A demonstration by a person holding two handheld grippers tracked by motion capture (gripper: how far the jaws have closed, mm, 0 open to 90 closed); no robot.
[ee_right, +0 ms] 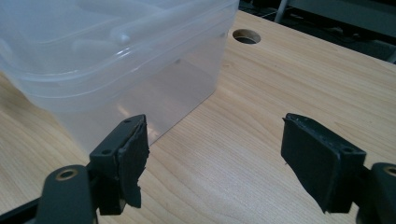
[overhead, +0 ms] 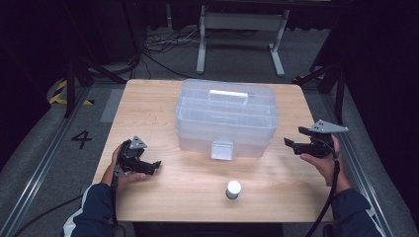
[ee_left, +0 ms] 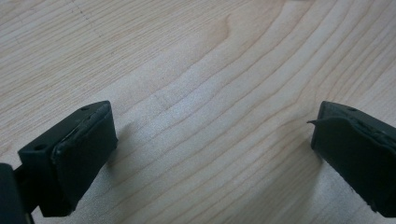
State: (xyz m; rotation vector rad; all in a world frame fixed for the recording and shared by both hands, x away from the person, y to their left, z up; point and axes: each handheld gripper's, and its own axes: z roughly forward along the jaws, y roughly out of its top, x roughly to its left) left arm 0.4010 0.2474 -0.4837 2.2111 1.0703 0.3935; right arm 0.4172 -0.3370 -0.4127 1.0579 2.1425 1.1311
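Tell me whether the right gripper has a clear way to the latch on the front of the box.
Probably yes. The right gripper is open and empty beside the box, and bare table lies between it and the latch. The small bottle stands nearer the person, off that path.

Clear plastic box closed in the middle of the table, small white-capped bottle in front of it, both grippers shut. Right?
Not quite: both grippers are open. The left gripper and right gripper views show their jaws wide apart. The box is closed; the bottle stands in front.
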